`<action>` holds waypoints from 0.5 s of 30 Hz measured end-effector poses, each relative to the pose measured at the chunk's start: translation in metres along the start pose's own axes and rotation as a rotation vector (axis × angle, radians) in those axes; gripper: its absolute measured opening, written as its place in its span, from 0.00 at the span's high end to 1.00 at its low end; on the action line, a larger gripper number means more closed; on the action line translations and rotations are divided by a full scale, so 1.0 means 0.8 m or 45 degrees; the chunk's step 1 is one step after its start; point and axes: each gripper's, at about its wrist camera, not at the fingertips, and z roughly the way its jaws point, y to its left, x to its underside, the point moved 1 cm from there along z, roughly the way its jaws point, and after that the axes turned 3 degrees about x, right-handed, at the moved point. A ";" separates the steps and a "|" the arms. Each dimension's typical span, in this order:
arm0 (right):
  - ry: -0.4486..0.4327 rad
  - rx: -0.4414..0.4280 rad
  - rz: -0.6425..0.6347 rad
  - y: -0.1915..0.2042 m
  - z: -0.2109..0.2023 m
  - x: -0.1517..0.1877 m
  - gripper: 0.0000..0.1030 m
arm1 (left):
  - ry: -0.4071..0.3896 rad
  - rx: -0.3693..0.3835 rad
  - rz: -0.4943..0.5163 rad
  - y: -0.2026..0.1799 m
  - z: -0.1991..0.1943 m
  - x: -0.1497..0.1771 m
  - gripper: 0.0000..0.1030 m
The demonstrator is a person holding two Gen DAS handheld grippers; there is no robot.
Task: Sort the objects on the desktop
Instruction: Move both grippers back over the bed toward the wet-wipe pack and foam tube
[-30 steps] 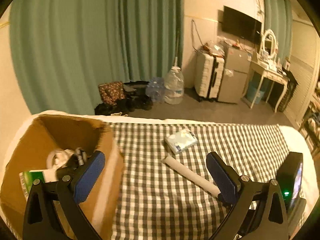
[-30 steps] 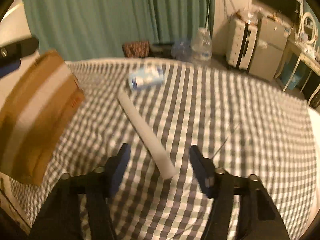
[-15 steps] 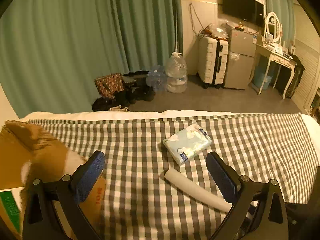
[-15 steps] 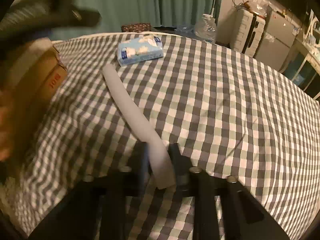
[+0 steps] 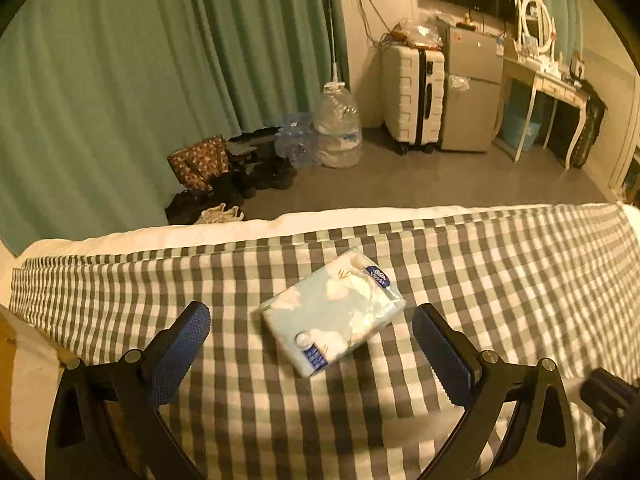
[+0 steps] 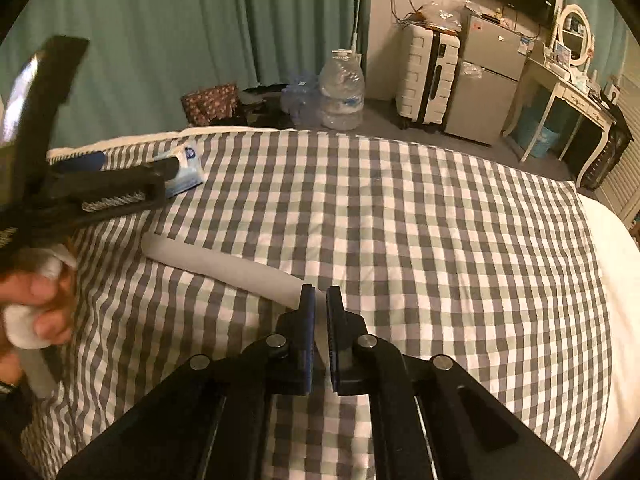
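A pale blue tissue pack [image 5: 334, 312] lies on the checked bedcover, just ahead of my left gripper [image 5: 310, 334], whose blue pads stand wide apart on either side of it without touching. The same pack [image 6: 184, 170] shows at far left in the right wrist view, partly behind the left gripper's black frame. My right gripper [image 6: 319, 300] is shut on the near end of a long white tube [image 6: 220, 260], which slants away to the left across the cover.
The checked cover [image 6: 400, 220] spreads to the right. A cardboard box edge [image 5: 12, 360] sits at the left. A hand [image 6: 36, 300] grips the left tool. Beyond the bed edge are a water jug [image 5: 338, 128], a suitcase [image 5: 412, 100] and curtains.
My left gripper swung right from the cardboard box to straddle the tissue pack. My right gripper's jaws closed onto the end of the white tube.
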 end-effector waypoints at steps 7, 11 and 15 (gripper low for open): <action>-0.039 -0.023 0.072 -0.021 -0.016 -0.004 0.95 | 0.143 0.015 0.051 -0.019 0.041 0.006 0.08; -0.073 -0.008 0.116 -0.034 -0.025 -0.011 0.95 | 0.171 0.109 -0.016 -0.015 0.035 0.014 0.64; -0.105 0.007 0.149 -0.042 -0.034 -0.016 0.95 | 0.172 0.109 0.007 -0.021 0.019 0.021 0.94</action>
